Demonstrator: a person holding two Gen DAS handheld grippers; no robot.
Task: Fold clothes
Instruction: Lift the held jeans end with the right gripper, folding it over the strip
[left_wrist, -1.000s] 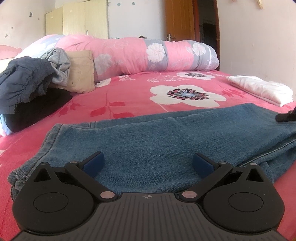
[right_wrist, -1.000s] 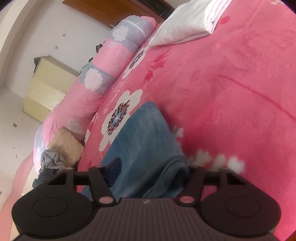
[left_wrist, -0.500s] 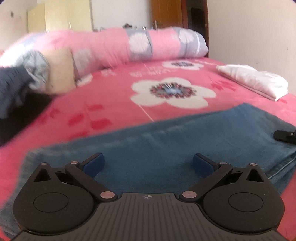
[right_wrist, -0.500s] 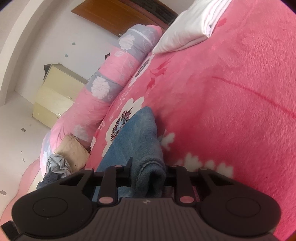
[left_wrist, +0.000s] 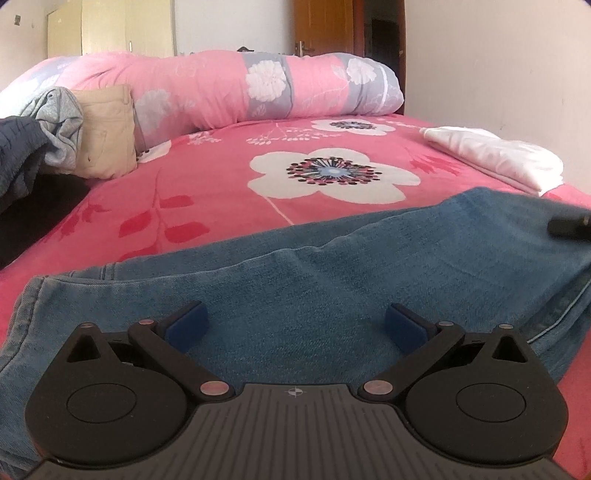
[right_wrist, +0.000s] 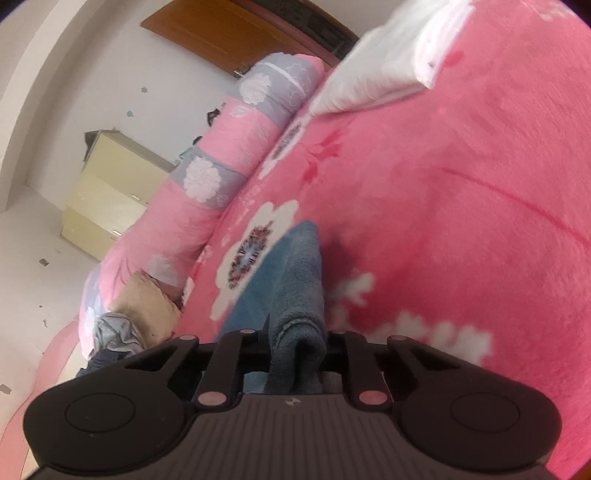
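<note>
In the left wrist view, the left gripper stands wide apart over the jeans, its blue pads clear of the cloth. The jeans lie flat across the pink flowered bedspread. Beyond them lie a folded white cloth, a rolled quilt and a pile of clothes.

In the right wrist view, the right gripper is closing narrow, a bunched fold of the jeans pinched between its jaws near the bedspread.
</note>
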